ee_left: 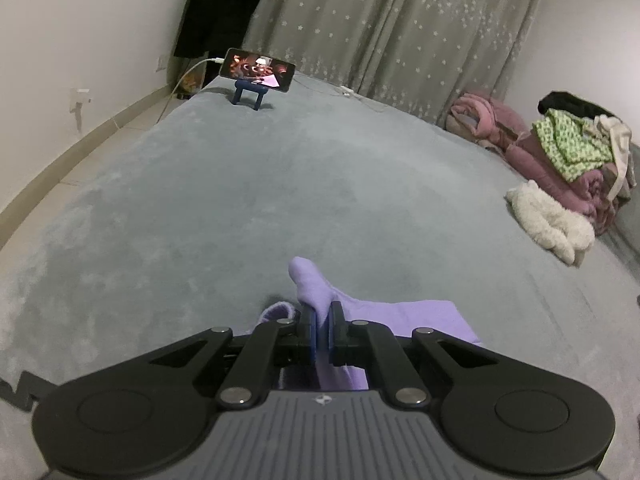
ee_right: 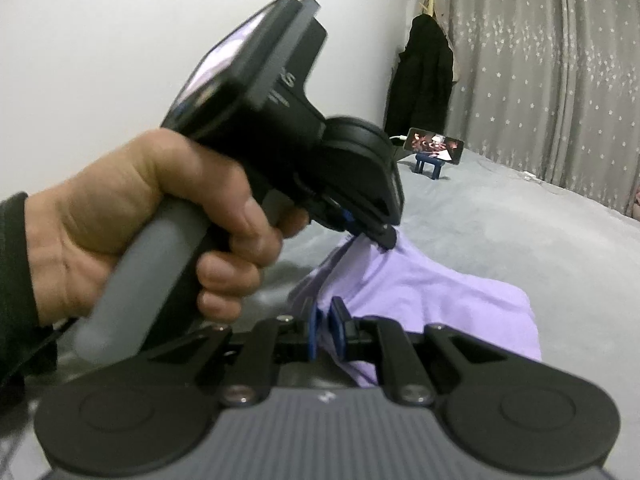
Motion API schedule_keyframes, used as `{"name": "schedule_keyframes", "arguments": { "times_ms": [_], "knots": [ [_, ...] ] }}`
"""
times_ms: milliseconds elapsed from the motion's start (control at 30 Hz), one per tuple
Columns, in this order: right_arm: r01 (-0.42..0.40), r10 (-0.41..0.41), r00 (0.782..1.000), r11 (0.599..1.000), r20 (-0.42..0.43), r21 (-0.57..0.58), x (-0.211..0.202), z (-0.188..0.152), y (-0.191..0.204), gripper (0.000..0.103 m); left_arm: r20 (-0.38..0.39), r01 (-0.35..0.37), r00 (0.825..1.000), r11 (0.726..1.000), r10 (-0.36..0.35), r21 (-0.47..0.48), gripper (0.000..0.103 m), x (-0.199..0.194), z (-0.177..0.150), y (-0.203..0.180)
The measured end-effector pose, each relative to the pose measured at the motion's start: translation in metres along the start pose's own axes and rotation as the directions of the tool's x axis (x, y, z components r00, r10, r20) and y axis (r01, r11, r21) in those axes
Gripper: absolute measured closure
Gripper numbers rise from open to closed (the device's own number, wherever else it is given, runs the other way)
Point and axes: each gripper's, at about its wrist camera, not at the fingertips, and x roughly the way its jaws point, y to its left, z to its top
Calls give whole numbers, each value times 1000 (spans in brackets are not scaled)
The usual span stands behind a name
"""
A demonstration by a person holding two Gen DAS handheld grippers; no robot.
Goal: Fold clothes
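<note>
Grey plush bed (ee_left: 280, 184) meets starred curtain (ee_left: 400, 28), white wall (ee_left: 80, 40).

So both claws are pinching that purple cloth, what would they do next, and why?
Probably lift and pull apart to spread it. The left gripper and right gripper are each shut on the lilac garment, which lies bunched on the grey bedcover, not flat enough to fold.

Grey bed (ee_left: 280, 200), lilac garment (ee_left: 420, 316), phone stand (ee_left: 250, 96), perhaps blankets (ee_left: 520, 140)
</note>
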Motion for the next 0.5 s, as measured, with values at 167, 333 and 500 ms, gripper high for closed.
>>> {"name": "schedule_keyframes", "arguments": {
  "times_ms": [167, 333, 500],
  "knots": [
    [-12, 12, 1000, 1000, -8, 18, 6, 7, -2, 94, 6, -6, 1000, 1000, 6, 11, 99, -4, 0, 4],
    [-11, 12, 999, 1000, -38, 13, 13, 6, 1, 94, 7, -20, 1000, 1000, 20, 8, 99, -6, 0, 8],
    [-24, 25, 998, 999, -53, 21, 16, 5, 3, 93, 6, -32, 999, 999, 32, -9, 95, -7, 1, 11]
  ]
}}
